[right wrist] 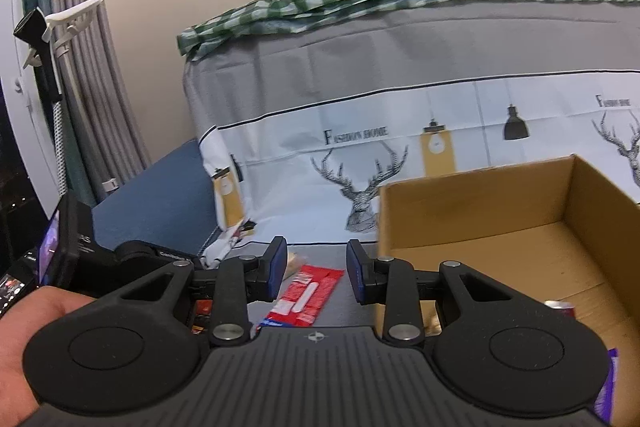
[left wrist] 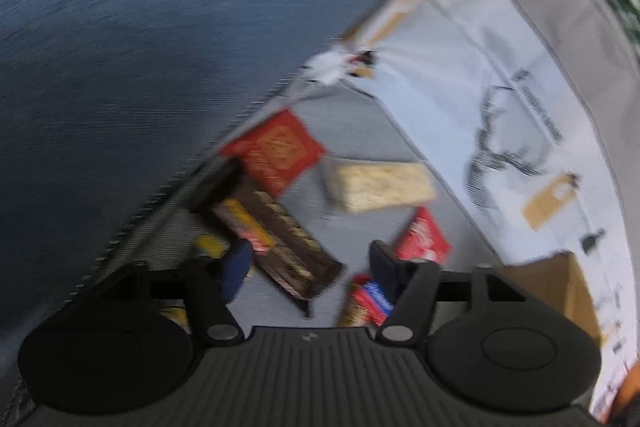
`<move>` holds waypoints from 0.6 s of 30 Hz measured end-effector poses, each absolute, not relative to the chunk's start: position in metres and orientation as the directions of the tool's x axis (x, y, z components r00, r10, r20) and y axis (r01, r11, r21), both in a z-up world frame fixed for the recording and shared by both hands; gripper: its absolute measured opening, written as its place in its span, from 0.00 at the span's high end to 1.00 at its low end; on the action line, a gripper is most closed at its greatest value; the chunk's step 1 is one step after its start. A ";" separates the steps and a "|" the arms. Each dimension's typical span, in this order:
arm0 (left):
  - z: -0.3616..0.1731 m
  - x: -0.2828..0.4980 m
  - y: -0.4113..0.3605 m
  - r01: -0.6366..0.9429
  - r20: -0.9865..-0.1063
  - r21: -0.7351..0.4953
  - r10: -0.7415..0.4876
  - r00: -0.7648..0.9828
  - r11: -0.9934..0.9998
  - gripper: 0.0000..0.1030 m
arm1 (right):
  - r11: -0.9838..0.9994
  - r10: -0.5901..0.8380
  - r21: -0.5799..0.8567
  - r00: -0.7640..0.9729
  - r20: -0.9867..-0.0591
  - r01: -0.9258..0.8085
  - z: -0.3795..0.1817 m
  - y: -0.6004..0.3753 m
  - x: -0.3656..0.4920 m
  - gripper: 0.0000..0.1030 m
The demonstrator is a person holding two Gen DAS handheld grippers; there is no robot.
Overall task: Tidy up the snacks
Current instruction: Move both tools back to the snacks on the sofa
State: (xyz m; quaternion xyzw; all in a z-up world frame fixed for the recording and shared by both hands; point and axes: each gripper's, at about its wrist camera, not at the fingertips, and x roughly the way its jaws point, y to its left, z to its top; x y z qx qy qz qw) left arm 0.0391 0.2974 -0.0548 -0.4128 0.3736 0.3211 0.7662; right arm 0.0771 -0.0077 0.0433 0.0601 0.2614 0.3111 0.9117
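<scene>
Grey tabletop is seen beneath the left gripper, whose fingers are spread open with nothing clasped; a dark chocolate bar lies just below them, a red packet beyond. Bare grey is left between the snacks. The right gripper is held empty, fingers apart, beside the cardboard box.

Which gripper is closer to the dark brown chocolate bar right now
Left. The left gripper hangs open right over the dark brown chocolate bar. The right gripper points past a red packet beside the cardboard box.
</scene>
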 end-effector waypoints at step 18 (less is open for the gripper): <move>-0.080 0.040 0.323 -0.827 -0.879 -0.372 0.125 0.460 0.422 0.29 | 0.812 0.551 0.214 0.593 -0.587 -0.543 0.000 0.097 0.097 0.59</move>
